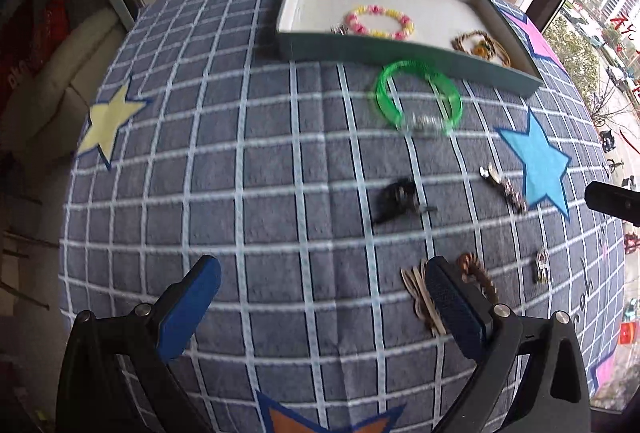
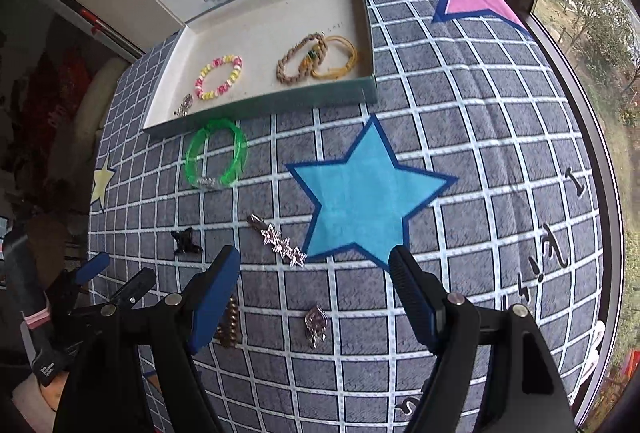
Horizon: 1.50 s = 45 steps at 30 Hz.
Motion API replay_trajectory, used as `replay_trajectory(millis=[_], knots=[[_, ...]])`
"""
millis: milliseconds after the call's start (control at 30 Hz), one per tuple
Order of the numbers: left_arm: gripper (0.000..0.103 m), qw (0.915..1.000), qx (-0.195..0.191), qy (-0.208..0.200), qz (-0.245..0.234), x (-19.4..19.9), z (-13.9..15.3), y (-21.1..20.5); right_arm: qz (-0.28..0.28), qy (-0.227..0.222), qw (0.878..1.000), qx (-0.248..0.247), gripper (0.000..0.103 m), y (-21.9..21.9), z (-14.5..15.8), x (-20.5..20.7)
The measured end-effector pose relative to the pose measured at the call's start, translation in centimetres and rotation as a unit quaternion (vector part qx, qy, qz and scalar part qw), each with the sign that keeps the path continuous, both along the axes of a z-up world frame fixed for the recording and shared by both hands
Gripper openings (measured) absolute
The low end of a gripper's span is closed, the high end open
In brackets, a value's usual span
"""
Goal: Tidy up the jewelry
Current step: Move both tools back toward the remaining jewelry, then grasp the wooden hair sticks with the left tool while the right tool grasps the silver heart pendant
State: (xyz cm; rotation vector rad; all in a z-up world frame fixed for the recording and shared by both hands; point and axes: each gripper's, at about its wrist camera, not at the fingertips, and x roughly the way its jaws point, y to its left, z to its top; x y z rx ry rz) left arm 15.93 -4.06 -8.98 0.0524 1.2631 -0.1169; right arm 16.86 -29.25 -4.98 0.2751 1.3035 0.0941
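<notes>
Hovering over the checked star-print cloth (image 2: 460,121), both jaws spread wide with nothing between them: left hand-held gripper (image 1: 320,285), right hand-held gripper (image 2: 314,275). Already lying inside the shallow tray (image 2: 264,101): a pink-and-yellow bead bracelet (image 2: 219,76), a braided rope bracelet (image 2: 298,63), a yellow cord loop (image 2: 340,59), a small silver piece in the tray's near left corner. Not yet sorted, all on the cloth nearer than the tray: green bangle (image 2: 216,158) just outside the tray's near wall, black clip (image 2: 186,242), sparkly star hair clip (image 2: 280,241) beside the blue star patch, silver pendant (image 2: 316,325), brown braided band (image 2: 229,325) partly hidden behind the right gripper's left finger. Probably best to settle on one piece per gripper, likely the pendant for the right. Approaching steeply, straddling the piece, closing only once the pads sit level with the cloth. Risk of pinching fabric along with a flat piece; lifting straight up before heading for the tray.
</notes>
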Motion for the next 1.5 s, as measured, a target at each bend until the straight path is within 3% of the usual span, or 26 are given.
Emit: replay_trajectory(millis=[367,733,933,1200,1367,1500], knots=[[0.103,0.9988,-0.016,0.038,-0.028,-3.0,-2.0,-1.4,0.005,0.041,0.999,-0.022,0.079,0.7,-2.7,-3.3],[0.103,0.9971,-0.022,0.056,-0.047,-3.1,-3.1,-2.3,0.020,0.058,0.997,-0.042,0.079,1.9,-4.0,-3.9],[0.103,0.9973,-0.015,0.054,-0.047,-3.2,-3.8,-2.2,0.025,0.065,0.996,-0.056,0.067,2.6,-4.9,-4.2],[0.103,0.9975,0.001,0.043,-0.056,-2.5,-4.6,-4.5,0.040,0.055,0.993,-0.095,0.060,4.5,-5.2,-3.8],[0.090,0.9971,-0.018,0.029,-0.068,-1.6,-4.2,-6.9,0.061,0.046,0.987,-0.142,0.052,6.6,-5.7,-3.9],[0.078,0.9968,-0.025,0.025,-0.072,-1.8,-3.7,-7.5,0.068,0.042,0.986,-0.149,0.045,7.3,-5.8,-4.3]])
